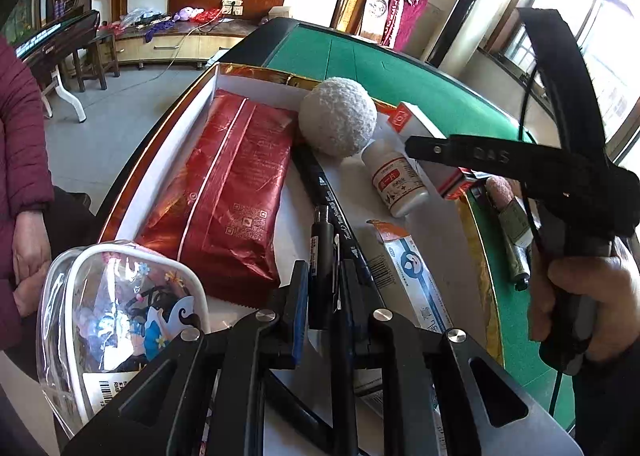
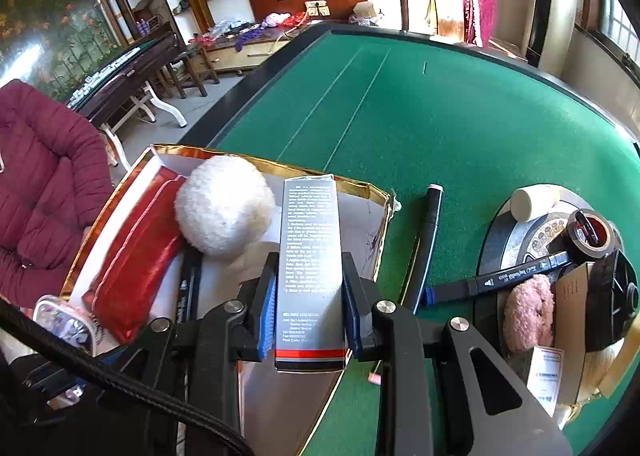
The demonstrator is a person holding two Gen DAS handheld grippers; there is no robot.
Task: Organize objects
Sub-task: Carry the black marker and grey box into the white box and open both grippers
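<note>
A gold-rimmed open box (image 1: 208, 75) with a white floor holds a red foil packet (image 1: 228, 191), a fluffy white ball (image 1: 338, 121), a white bottle (image 1: 398, 179), a long black marker (image 1: 320, 183) and a clear cartoon pouch (image 1: 120, 304). My left gripper (image 1: 324, 284) is low over the box's near end, shut on a black pen (image 1: 322, 240) that points away from me. My right gripper (image 2: 310, 296) is shut on a tall grey carton (image 2: 310, 256) and holds it upright above the box's right side (image 2: 376, 223), beside the ball (image 2: 224, 205).
Right of the box, on the green felt table (image 2: 440, 115), lies a black stick (image 2: 428, 236). A round tray (image 2: 492, 240) carries a tape roll (image 2: 592, 236), a marker (image 2: 508, 276), a pink fluffy piece (image 2: 528, 312) and a white cylinder (image 2: 528, 201). A person in a maroon jacket (image 2: 44, 175) stands at the left.
</note>
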